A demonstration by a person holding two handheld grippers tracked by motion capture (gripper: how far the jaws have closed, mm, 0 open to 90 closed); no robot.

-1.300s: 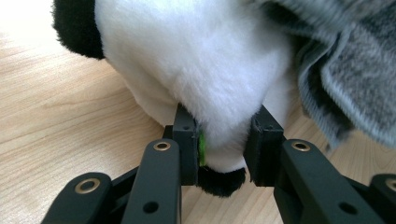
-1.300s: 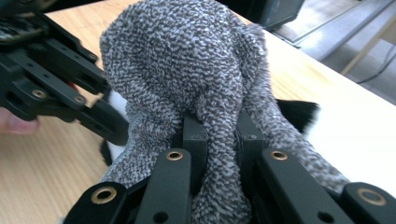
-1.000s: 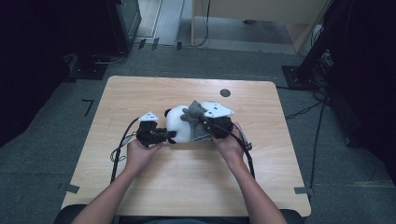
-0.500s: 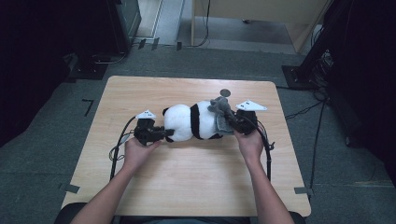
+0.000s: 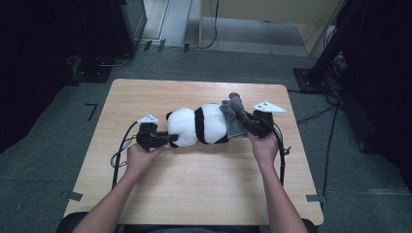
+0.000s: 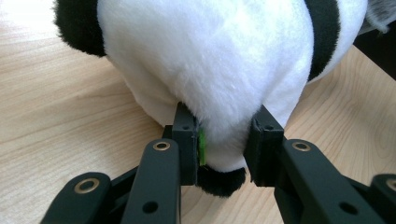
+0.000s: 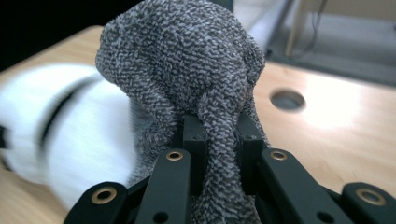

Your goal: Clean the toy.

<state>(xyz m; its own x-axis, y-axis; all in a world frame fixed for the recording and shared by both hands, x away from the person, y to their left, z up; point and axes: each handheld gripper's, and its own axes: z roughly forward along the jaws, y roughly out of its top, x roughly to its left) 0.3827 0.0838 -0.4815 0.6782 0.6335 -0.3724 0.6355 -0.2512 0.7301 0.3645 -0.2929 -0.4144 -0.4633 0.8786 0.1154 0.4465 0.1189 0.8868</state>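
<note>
We saw a plush panda lying on its side near the middle of the wooden tabletop in the high view, stretched from left to right across the frame, white with a black band around its body. A grey knitted sock covered its right end, bunched and standing up a little toward the upper right of the toy. The left gripper, held in the person's left hand, met the toy at its left end; in the left gripper view the two black jaws pinched a fold of white fur between them, with a small black patch of plush just below the pinch and a green pad showing on the inner face of the left jaw. The right gripper, held in the right hand, sat at the right end of the toy, and in the right gripper view its jaws were pressed together on a strand of the grey sock, the fabric rising in a rounded lump above the jaws. To the left in that view the panda's white body lay blurred against the tabletop, and a round hole in the wood showed at the right. Cables trailed from both grippers toward the lower part of the high view.
</note>
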